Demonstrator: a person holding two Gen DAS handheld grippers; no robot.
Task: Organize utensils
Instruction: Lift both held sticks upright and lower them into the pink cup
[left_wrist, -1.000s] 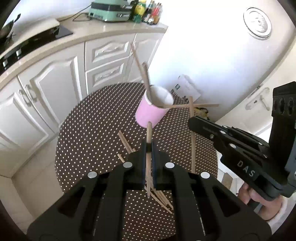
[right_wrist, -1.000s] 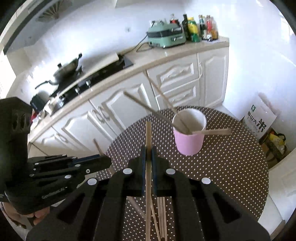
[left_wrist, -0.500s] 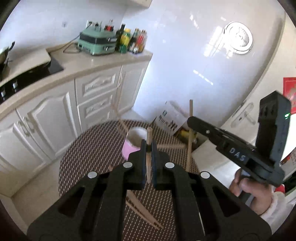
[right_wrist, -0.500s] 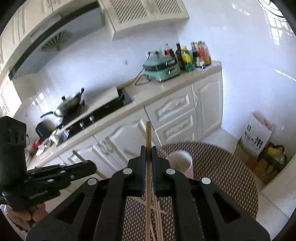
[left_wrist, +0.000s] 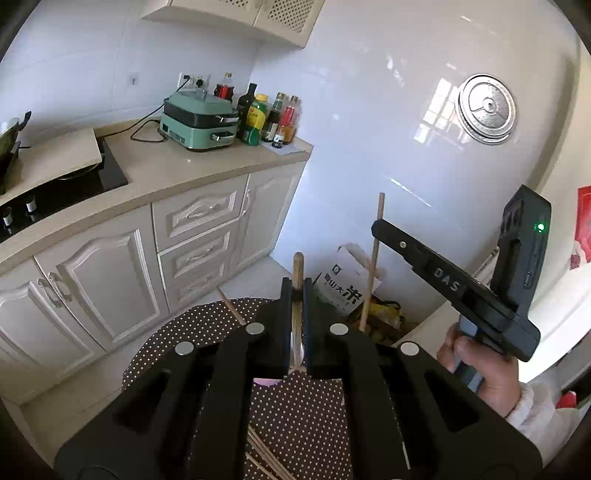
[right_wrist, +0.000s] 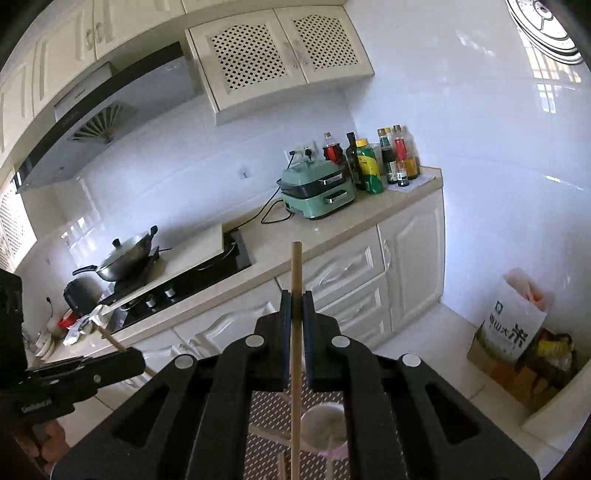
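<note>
Each gripper clamps one chopstick. The left gripper (left_wrist: 296, 291) pinches a chopstick (left_wrist: 297, 266) pointing to 12 o'clock; the right gripper (right_wrist: 296, 302) likewise holds its chopstick (right_wrist: 296, 269). One pink cup (right_wrist: 325, 430) sits at 6 o'clock below, with loose chopsticks (left_wrist: 264, 452) on the dotted table (left_wrist: 306, 410).
</note>
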